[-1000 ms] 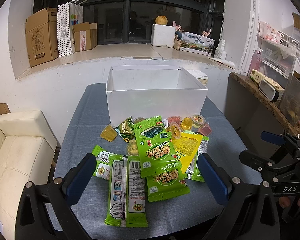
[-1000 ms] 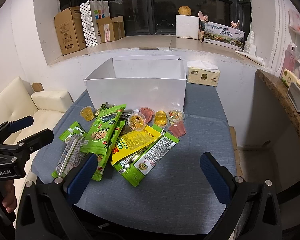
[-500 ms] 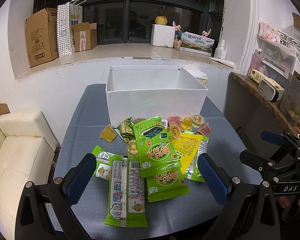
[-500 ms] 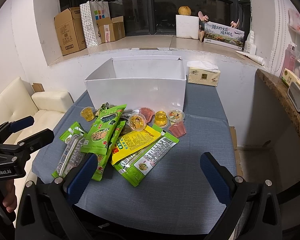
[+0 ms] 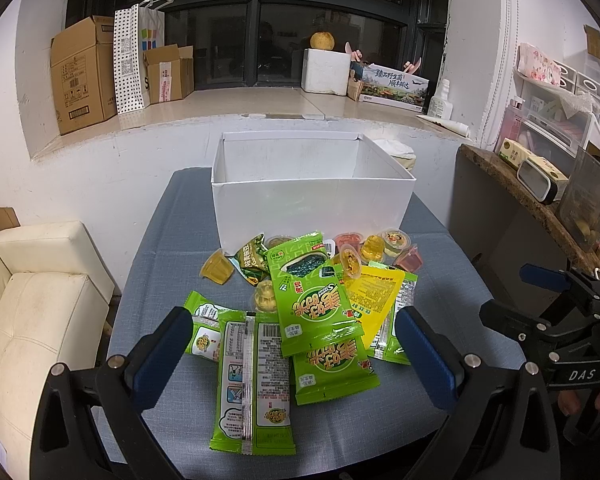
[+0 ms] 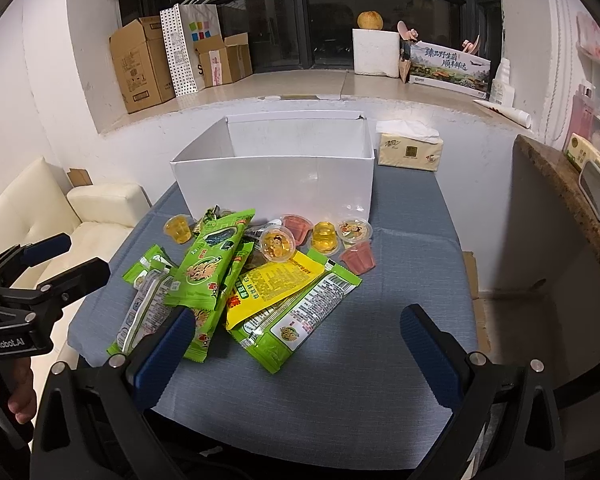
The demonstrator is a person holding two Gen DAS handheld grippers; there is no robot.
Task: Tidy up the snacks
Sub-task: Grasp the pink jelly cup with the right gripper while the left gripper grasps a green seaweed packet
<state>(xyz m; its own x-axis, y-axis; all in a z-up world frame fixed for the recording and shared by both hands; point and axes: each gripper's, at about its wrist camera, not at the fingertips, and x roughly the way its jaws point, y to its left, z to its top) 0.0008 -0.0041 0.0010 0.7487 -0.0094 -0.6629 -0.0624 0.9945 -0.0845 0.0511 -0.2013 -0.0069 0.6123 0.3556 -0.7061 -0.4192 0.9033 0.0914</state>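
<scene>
A pile of snacks lies on the grey-blue table [image 5: 168, 240] in front of an open white box [image 5: 312, 204]. It holds several green packets [image 5: 312, 304], a yellow packet [image 5: 374, 296] and small jelly cups [image 5: 218, 266]. The box [image 6: 276, 180] looks empty. My left gripper [image 5: 290, 354] is open and empty, hovering at the near edge over the green packets. My right gripper [image 6: 296, 352] is open and empty, low at the near right edge, beside a green packet [image 6: 300, 316]. The yellow packet [image 6: 274, 284] and jelly cups [image 6: 324, 236] show in the right wrist view too.
A tissue pack [image 6: 410, 152] sits behind the box at the right. A cream sofa [image 5: 32, 320] stands left of the table. A brown counter [image 5: 532, 200] with small items runs along the right. Cardboard boxes [image 5: 84, 72] stand on the window ledge.
</scene>
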